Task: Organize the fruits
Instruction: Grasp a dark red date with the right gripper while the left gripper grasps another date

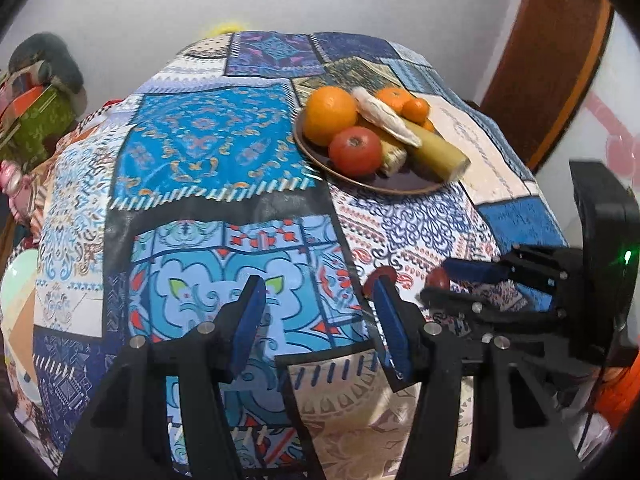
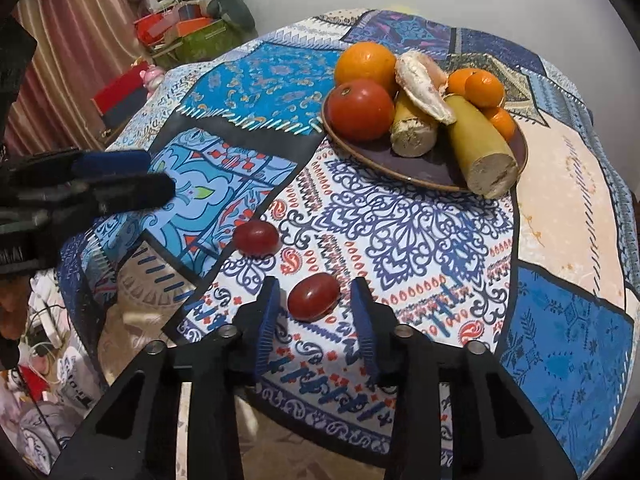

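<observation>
my right gripper stands low over the patterned tablecloth, and a small red fruit, maybe a cherry tomato, lies between its two fingers. the blue pads are near the fruit on both sides but i see a little cloth between each pad and the skin, so it is not yet grasping. my left gripper is released and holds nothing; only the cloth is under its jaws. a second small red fruit lies on the cloth a little farther, between my two grippers, and the right finger of the left gripper hides a part of it in the left view.

the brown plate is farther back on the table. it already carries a big orange, a big tomato, some mandarins and cut yellow pieces that i cannot name.

i think the danger is this: the fruit is round and smooth, so if the pads close off its middle it can roll away. too hard a squeeze may burst it. the plate is also crowded, so a small fruit put there may roll off the rim.
</observation>
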